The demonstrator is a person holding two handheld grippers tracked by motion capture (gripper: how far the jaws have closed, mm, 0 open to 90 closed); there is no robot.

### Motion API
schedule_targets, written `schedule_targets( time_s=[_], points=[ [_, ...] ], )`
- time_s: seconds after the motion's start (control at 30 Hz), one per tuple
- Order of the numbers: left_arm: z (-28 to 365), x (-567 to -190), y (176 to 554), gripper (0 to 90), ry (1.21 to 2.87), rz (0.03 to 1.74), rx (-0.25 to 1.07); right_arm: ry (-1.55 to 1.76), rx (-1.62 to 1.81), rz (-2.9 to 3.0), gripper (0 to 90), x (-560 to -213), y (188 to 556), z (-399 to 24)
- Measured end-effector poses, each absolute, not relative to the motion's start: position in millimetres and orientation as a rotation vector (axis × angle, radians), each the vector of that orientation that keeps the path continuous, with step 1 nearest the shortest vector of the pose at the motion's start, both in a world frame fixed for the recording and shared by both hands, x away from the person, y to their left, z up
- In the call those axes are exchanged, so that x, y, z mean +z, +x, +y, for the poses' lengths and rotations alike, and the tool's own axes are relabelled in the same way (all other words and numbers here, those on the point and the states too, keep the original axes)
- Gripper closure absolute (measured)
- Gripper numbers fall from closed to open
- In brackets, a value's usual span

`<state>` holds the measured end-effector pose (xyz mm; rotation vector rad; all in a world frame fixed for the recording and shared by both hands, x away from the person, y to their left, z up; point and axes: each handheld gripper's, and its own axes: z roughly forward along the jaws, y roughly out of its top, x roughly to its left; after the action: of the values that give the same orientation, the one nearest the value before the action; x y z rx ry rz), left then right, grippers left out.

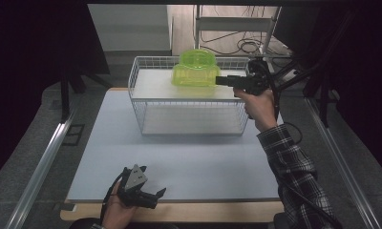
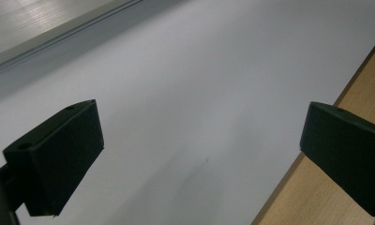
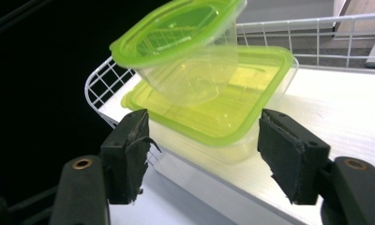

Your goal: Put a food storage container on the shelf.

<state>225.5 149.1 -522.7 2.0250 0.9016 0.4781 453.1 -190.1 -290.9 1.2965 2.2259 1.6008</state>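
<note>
Two green tubs stacked in the basket, right gripper open beside them

Nearest, well short of the basket [image 1: 137, 102], the left gripper [image 1: 153, 195] idles on the table [image 1: 203, 162], jaws wide and empty. At the basket's right rim the right gripper [image 3: 202, 150] is released, its jaws straddling the lower tub [image 3: 242, 112] without pressing. Beyond, the small tub [image 3: 185, 51] sits tilted on that lid, likely unsteady.
</note>
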Motion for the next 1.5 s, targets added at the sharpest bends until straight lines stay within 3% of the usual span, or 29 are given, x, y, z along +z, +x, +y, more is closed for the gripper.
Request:
schedule_targets(
  time_s=[0.97, 1.5],
  points=[
    [148, -524, 226, 0.0, 2.047, 0.896, 0.481, 1.152, 1.543, 2.324, 13.9, -327, 425, -192],
    [148, -524, 226, 0.0, 2.045, 0.898, 0.48, 1.039, 1.479, 2.351, 9.5, -347, 405, -193]
  ],
)
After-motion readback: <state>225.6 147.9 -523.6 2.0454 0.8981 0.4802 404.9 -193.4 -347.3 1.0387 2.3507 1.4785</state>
